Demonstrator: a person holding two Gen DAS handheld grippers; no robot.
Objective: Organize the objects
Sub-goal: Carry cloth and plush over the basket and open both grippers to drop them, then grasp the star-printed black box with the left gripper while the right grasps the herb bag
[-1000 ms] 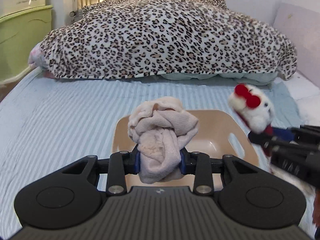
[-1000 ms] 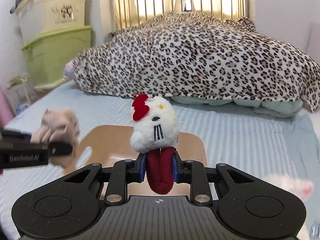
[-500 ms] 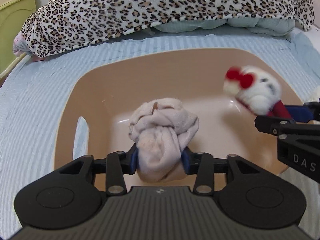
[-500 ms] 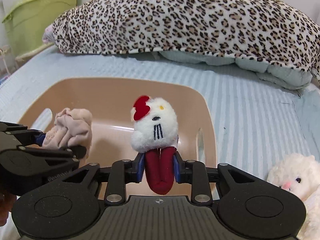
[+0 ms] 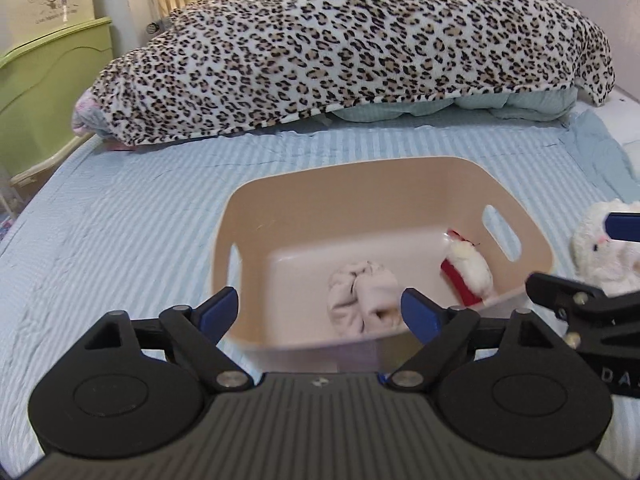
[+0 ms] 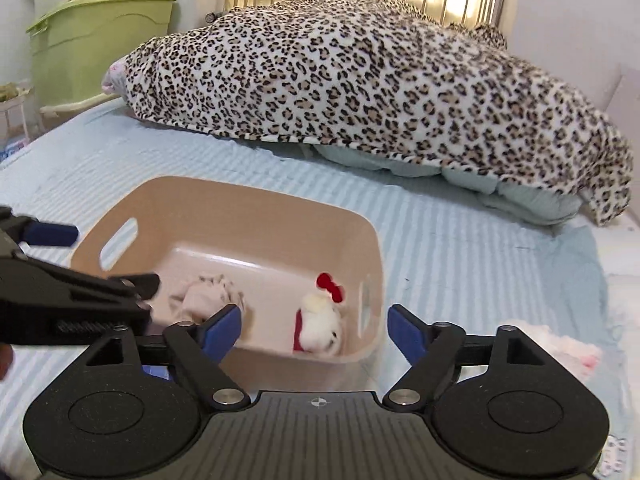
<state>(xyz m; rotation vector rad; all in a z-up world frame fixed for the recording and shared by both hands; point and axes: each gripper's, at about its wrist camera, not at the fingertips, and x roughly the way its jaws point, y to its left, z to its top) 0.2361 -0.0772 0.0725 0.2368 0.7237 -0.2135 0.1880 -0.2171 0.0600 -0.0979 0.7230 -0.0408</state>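
Note:
A beige plastic basket [image 5: 400, 184] [image 6: 248, 204] stands on the striped bed. In it lie a crumpled pink cloth [image 5: 362, 296] [image 6: 204, 294] and a white kitty plush with a red bow and red body [image 5: 466, 270] [image 6: 320, 326]. My left gripper [image 5: 320, 310] is open and empty above the basket's near rim, over the cloth. My right gripper [image 6: 314, 330] is open and empty above the basket, over the plush. A white fluffy bunny plush [image 5: 604, 248] [image 6: 556, 350] lies on the bed to the right of the basket.
A leopard-print blanket [image 5: 352, 48] [image 6: 360, 80] is heaped across the far half of the bed. Green storage bins [image 5: 44, 92] [image 6: 96, 44] stand at the left. The other gripper shows at each view's edge, the right gripper [image 5: 592, 308] and the left gripper [image 6: 60, 300].
Both grippers opened and let go: the cloth and the kitty plush dropped into the basket. Both grippers then drew up and back from it.

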